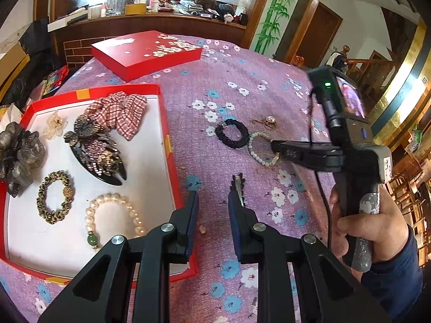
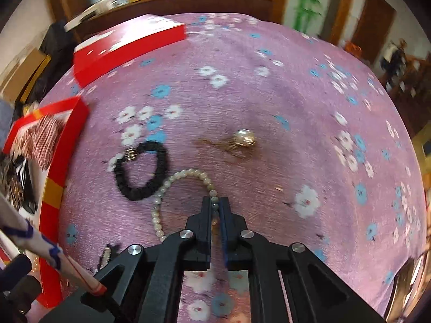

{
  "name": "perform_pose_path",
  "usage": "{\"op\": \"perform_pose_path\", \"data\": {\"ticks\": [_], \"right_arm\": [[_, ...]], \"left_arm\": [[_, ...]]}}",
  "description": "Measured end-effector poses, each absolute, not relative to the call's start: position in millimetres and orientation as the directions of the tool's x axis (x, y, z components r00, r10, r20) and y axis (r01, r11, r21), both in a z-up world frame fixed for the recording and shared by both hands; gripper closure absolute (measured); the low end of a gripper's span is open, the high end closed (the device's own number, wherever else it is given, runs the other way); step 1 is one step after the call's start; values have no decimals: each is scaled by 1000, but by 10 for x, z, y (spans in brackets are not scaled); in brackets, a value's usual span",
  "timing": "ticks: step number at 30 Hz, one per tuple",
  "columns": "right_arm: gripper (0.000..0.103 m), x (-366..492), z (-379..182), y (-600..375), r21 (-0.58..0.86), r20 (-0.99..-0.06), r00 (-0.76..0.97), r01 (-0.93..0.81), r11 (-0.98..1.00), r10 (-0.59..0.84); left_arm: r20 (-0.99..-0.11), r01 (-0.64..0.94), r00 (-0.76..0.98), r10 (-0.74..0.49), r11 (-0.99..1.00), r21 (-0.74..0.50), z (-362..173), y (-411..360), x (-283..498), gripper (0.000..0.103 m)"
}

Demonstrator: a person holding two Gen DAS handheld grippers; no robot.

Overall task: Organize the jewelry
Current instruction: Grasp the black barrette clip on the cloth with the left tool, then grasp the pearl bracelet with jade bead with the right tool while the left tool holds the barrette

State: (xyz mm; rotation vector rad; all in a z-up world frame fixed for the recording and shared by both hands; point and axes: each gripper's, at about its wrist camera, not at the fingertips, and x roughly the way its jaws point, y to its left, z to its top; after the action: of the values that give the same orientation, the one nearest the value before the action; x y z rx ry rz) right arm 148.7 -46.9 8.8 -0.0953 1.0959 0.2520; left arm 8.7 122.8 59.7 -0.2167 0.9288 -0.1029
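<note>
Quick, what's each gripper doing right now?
Left gripper: open, holding nothing.
Right gripper: closed on the pearl bracelet.

Both wrist views look down close over the floral cloth (image 1: 242, 62), sharing the black scrunchie (image 2: 140, 172).

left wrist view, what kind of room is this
Probably a room in a lived-in home, perhaps a bedroom. A purple floral cloth covers the work surface, a wooden ledge behind it is cluttered with bottles and boxes, and a wooden staircase shows at right.
</note>
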Motion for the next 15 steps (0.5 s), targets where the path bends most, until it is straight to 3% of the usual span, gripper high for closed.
{"op": "perform_pose_path", "data": {"ticks": [10, 15], "right_arm": [[97, 1318, 407, -964, 266, -769, 535, -230, 936, 350], [97, 1294, 464, -965, 304, -749, 529, -261, 916, 399]], "left_arm": [[-832, 42, 513, -211, 974, -221, 457, 811, 389, 82], [-864, 15, 473, -175, 982, -191, 230, 695, 510, 83]]}}
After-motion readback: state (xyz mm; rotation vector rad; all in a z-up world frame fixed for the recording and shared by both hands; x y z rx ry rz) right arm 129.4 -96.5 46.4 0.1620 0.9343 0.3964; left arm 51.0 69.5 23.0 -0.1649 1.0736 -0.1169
